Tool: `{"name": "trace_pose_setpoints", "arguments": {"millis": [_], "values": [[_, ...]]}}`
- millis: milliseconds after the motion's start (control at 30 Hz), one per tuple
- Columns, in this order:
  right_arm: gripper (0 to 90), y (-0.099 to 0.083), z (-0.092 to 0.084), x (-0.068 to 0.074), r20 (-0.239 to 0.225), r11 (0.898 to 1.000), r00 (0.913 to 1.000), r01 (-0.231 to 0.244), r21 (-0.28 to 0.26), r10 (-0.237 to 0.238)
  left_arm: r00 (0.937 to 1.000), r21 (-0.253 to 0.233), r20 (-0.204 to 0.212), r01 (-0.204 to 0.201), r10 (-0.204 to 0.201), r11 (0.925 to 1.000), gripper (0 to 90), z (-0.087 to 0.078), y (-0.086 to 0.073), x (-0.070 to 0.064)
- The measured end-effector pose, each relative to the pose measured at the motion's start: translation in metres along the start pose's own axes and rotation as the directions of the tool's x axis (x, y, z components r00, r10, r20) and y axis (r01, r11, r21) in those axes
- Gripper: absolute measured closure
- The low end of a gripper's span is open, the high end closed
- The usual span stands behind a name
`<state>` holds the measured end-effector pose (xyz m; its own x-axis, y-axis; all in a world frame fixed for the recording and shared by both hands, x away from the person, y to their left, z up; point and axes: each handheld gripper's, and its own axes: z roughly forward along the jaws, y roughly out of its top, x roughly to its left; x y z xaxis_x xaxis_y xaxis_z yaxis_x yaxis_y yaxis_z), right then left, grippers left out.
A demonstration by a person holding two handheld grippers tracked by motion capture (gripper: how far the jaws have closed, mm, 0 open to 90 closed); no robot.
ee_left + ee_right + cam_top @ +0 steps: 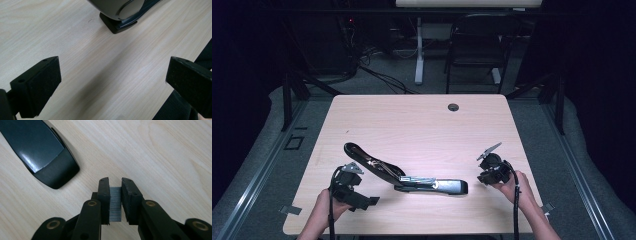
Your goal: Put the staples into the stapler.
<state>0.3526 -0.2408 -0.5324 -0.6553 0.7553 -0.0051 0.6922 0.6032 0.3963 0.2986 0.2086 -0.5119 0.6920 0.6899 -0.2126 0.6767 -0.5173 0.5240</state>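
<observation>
Pale wood table (422, 120) holds an opened black stapler (407, 177) near its front middle. My right gripper (115, 182), just right of the stapler, clamps a grey strip of staples (115, 203). My left gripper (112, 75) gapes wide, holding nothing, at the stapler's left.

Overhead light on table; surroundings dark; sharp.
</observation>
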Motion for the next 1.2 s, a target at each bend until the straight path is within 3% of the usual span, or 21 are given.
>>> {"name": "trace_pose_setpoints", "arguments": {"millis": [67,133,333,567,833,1200], "values": [[77.8,0.002,-0.002,-0.001,-0.005,1.000,0.9999,0.014,0.012,-0.014,1.0000,-0.002,-0.003,0.000,0.000,1.0000,0.0,0.000,0.000,0.000],[77.8,0.003,-0.003,0.001,-0.005,1.000,1.0000,0.005,-0.017,-0.005,1.0000,0.005,-0.005,-0.006,0.006,1.0000,0.1,-0.001,0.000,0.001],[77.8,0.008,-0.008,0.009,0.007,0.999,0.9993,0.038,-0.024,-0.037,0.9993,-0.017,-0.019,0.032,-0.032,0.9994,0.0,-0.003,0.000,0.004],[77.9,0.012,-0.017,0.014,-0.009,0.996,0.9995,0.029,-0.086,-0.030,0.9996,-0.017,-0.023,0.013,-0.014,0.9998,0.0,-0.003,0.001,0.003],[78.0,0.023,-0.024,0.024,-0.022,0.993,0.9975,0.064,-0.098,-0.067,0.9996,-0.029,-0.022,0.015,-0.016,0.9995,0.1,-0.004,0.000,0.003],[78.0,0.039,-0.026,0.025,-0.035,0.985,0.9949,0.089,-0.147,-0.095,0.9996,-0.032,-0.024,0.016,-0.017,0.9994,0.0,-0.003,0.001,0.004]]}}
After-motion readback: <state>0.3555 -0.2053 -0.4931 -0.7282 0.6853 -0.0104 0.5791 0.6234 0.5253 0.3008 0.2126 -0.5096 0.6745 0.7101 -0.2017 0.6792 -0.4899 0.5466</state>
